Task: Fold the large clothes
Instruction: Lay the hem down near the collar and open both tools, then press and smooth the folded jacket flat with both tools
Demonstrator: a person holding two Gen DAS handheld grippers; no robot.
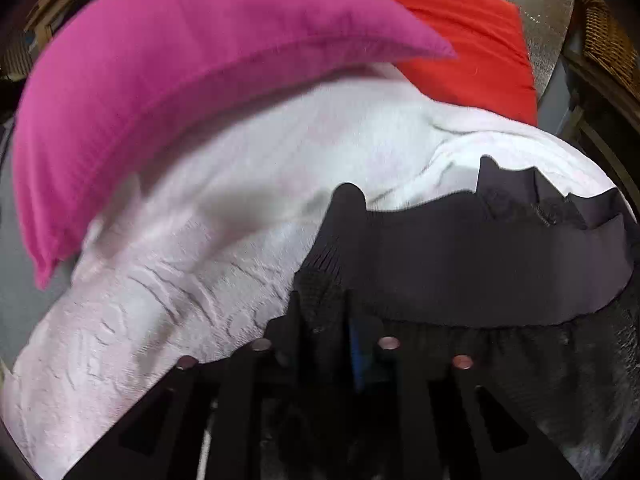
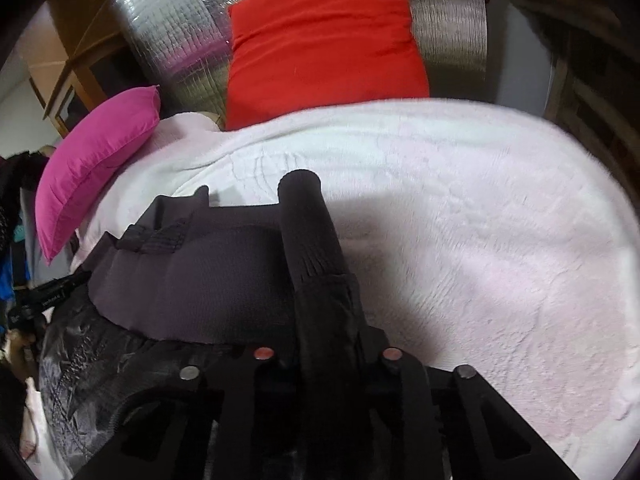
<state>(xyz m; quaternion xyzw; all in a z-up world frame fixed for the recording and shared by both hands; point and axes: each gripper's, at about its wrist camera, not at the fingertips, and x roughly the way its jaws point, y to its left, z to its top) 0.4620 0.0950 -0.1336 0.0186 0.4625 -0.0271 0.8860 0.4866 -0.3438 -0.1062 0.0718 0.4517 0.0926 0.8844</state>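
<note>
A dark garment with a wide ribbed waistband lies on a white fleecy blanket, stretched between my two grippers. In the left wrist view my left gripper is at the bottom centre, shut on a bunched end of the waistband that sticks up past its fingers. The right wrist view shows the same dark garment to the lower left. My right gripper is shut on the other end, which stands up as a rolled tube of fabric.
A pink pillow and a red pillow lie at the blanket's far side, in front of a silver foil-like roll. A wicker piece and wooden furniture flank the bed. More clothes hang at the left edge.
</note>
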